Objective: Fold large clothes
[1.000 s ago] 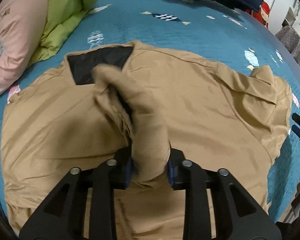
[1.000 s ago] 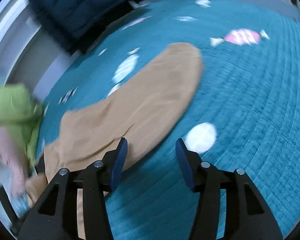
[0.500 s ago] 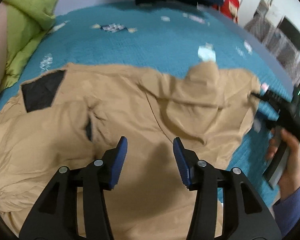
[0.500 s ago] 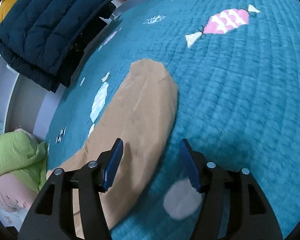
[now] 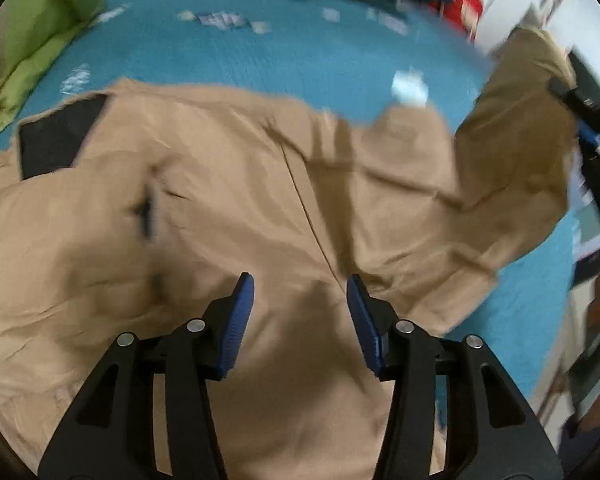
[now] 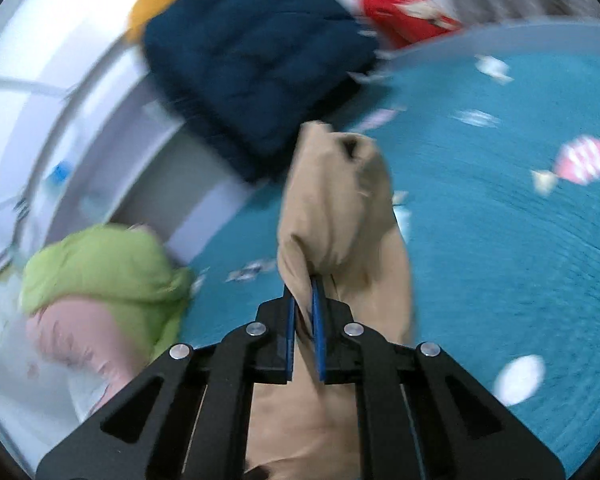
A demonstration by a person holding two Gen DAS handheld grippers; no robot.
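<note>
Right claw (image 6: 303, 320), open before, now grips the tan jacket (image 6: 336, 208).

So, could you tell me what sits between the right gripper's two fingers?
A bunched end of the tan jacket fills the gap of the right gripper, clamped between its blue pads, as the right wrist view shows.

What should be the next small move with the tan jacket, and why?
Probably carry the sleeve inward over the jacket body. The right gripper is shut on the sleeve, which is lifted off the teal bedspread, while the left gripper hangs open above the body.
</note>
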